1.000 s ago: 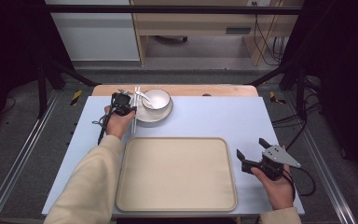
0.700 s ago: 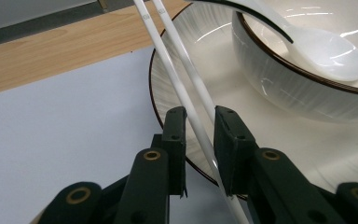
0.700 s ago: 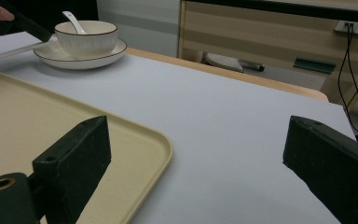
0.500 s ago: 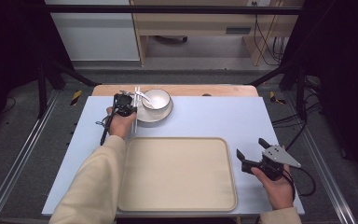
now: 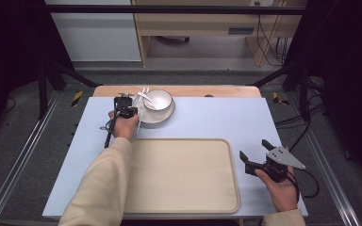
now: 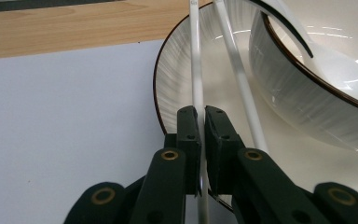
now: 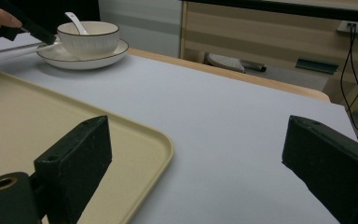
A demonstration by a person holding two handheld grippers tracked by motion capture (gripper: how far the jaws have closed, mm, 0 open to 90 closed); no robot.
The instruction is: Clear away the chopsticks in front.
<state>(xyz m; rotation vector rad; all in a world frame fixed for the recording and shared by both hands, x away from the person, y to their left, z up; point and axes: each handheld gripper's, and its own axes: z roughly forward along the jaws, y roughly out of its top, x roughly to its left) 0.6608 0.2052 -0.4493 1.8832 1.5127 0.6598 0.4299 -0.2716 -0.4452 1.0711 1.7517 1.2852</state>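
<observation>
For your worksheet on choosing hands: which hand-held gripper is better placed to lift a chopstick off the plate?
Left: the left hand-held gripper is shut on a chopstick at the plate. The right one is open beside the tray.

Right gripper (image 7: 196,158) gapes over the tray's (image 7: 135,135) corner; bowl (image 7: 88,37) perhaps holds a spoon.

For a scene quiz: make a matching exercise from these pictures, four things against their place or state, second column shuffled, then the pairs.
Column one:
1. spoon
2. chopstick
3. tray
4. right gripper

Column two:
A. jaws wide open, nothing between them, beside the tray's right edge
B. lying in the bowl that stands on the plate
C. pinched between the jaws of the left gripper
D. bare, beige, on the near part of the table

Pairs: 1-B, 2-C, 3-D, 4-A
</observation>
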